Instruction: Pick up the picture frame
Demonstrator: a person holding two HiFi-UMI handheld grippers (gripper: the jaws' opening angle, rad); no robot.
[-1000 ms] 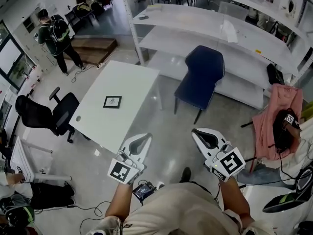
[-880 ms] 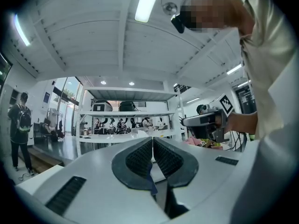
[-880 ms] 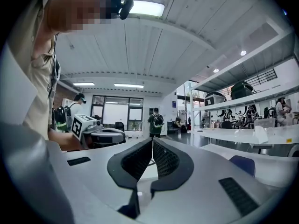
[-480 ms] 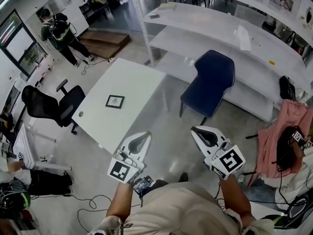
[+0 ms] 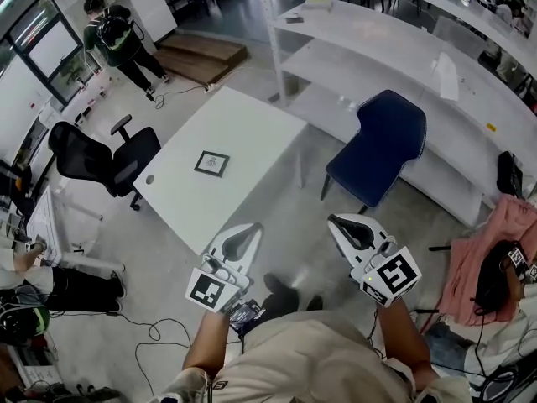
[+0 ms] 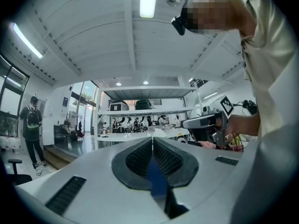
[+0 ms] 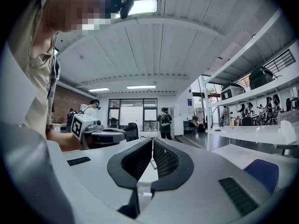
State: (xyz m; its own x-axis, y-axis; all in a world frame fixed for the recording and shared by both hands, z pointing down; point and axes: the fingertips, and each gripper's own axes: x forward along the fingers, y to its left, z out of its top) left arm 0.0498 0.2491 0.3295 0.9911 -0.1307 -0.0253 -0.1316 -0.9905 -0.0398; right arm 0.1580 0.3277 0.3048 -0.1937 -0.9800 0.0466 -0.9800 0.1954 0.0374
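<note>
The picture frame (image 5: 212, 164), small with a black border, lies flat near the middle of the white table (image 5: 252, 128) in the head view. Both grippers hover level over the floor, well short of the table and apart from the frame. My left gripper (image 5: 248, 230) is shut with nothing between its ribbed pads (image 6: 140, 157), its tip (image 6: 153, 139) pointing towards the shelving. My right gripper (image 5: 338, 222) is shut and empty as well, its pads meeting at the tip (image 7: 152, 139). Each gripper shows in the other's view: the right (image 6: 205, 122) and the left (image 7: 100, 135).
A blue chair (image 5: 382, 149) stands right of the table, a black office chair (image 5: 101, 158) left of it. Long white shelving (image 5: 403, 57) runs behind. A person (image 5: 117, 36) stands far left. Pink cloth (image 5: 495, 250) hangs at the right; cables lie on the floor.
The whole scene has slid right and slightly up in the head view as I moved across the floor. Both grippers stay shut, held in front of me.
</note>
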